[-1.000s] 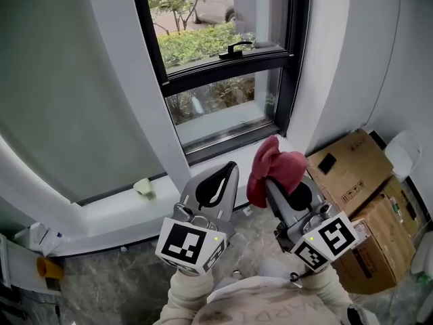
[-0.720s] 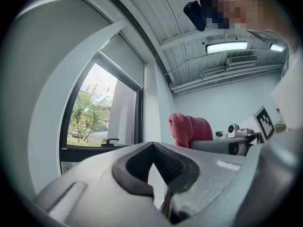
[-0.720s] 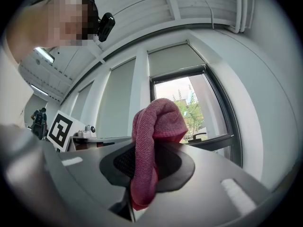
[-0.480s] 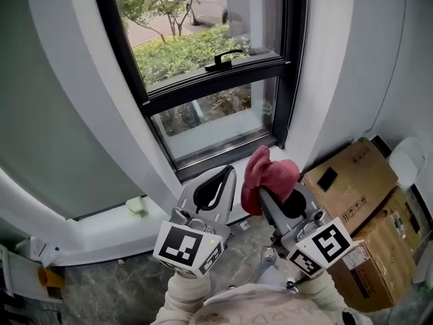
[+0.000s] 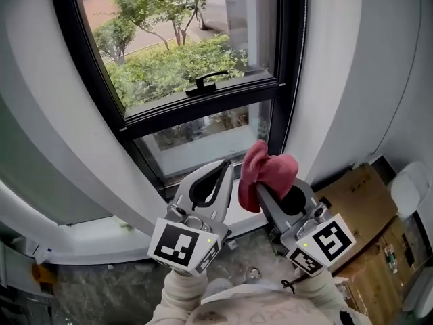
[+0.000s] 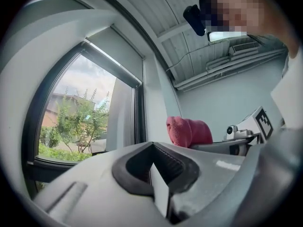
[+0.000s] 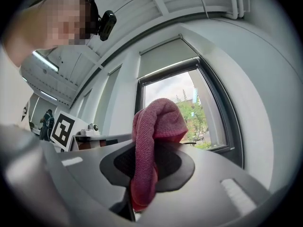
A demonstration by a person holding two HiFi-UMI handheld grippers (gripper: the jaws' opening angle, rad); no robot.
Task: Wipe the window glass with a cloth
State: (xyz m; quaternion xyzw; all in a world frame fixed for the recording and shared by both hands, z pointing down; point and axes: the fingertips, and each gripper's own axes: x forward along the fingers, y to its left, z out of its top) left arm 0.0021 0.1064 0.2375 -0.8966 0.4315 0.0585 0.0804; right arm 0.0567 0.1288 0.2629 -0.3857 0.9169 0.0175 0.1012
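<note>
Though clamped (right gripper (image 7: 142, 167)), cloth (image 7: 158, 122) bunched.

The gap between the cloth (image 5: 266, 171) and the lower pane (image 5: 203, 141) of the window is open. Higher up, a dark crossbar (image 5: 203, 107) with a jutting handle (image 5: 206, 81) sits between it and the upper pane (image 5: 169, 39); a cardboard box (image 5: 355, 198) and the wall (image 5: 325, 80) close off the right.

Bunched red cloth (image 5: 267, 171) near window glass (image 5: 162, 53)

Bright daylight enters through the window (image 5: 196, 66), leaving the interior evenly lit and softly shadowed. Both gripper views bend strongly at their dark, rounded edges.
</note>
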